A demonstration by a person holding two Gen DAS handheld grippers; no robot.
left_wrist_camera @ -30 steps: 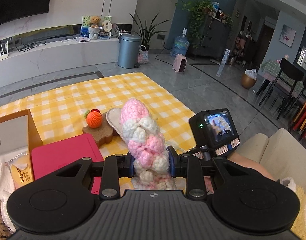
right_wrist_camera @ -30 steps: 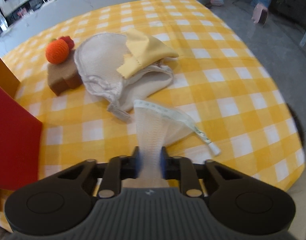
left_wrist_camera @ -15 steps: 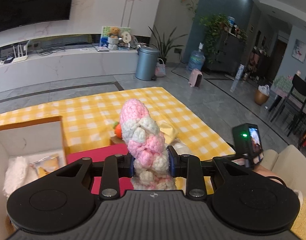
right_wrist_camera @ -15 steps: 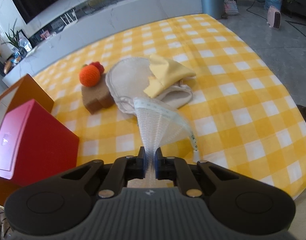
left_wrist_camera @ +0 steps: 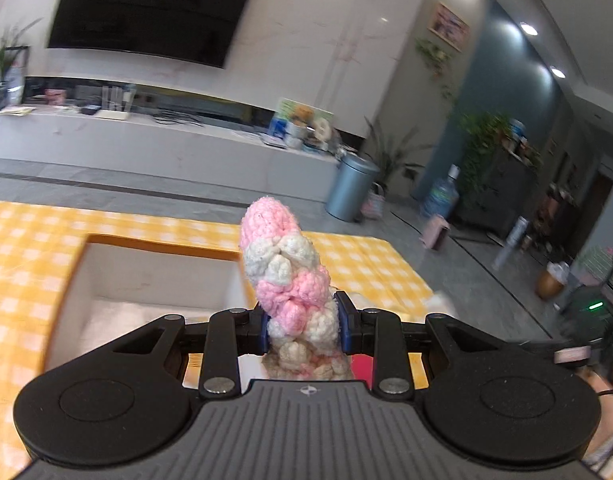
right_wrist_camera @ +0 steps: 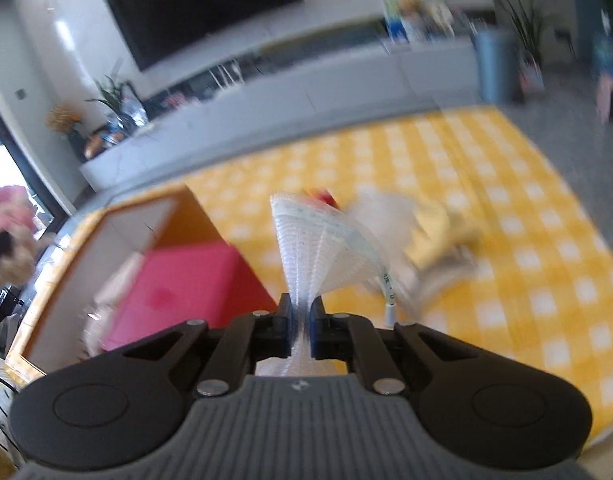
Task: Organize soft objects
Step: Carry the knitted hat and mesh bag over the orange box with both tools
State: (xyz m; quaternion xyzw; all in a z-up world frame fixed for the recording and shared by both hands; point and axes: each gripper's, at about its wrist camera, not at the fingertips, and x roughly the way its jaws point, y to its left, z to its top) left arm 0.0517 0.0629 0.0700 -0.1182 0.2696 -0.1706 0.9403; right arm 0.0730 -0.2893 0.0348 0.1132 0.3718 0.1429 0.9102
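Observation:
My left gripper point(left_wrist_camera: 302, 326) is shut on a pink and white crochet toy point(left_wrist_camera: 284, 264) that stands up between the jaws, held above the open orange box point(left_wrist_camera: 158, 246). My right gripper point(right_wrist_camera: 301, 322) is shut on a white mesh cloth point(right_wrist_camera: 318, 252), lifted off the yellow checked tablecloth point(right_wrist_camera: 506, 208). The crochet toy also shows at the left edge of the right wrist view point(right_wrist_camera: 6, 232). A beige cloth with a yellow cloth point(right_wrist_camera: 438, 232) lies on the table beyond the mesh, blurred.
A red lid or box point(right_wrist_camera: 178, 284) lies at the near side of the orange box point(right_wrist_camera: 106, 232). White soft stuff point(left_wrist_camera: 118, 316) lies inside the box. A grey bin point(left_wrist_camera: 350, 186) and a TV wall stand beyond the table.
Both grippers have risen and swung left toward the orange box with their loads. The left one now hangs over the box opening. The mesh cloth has left the tablecloth.

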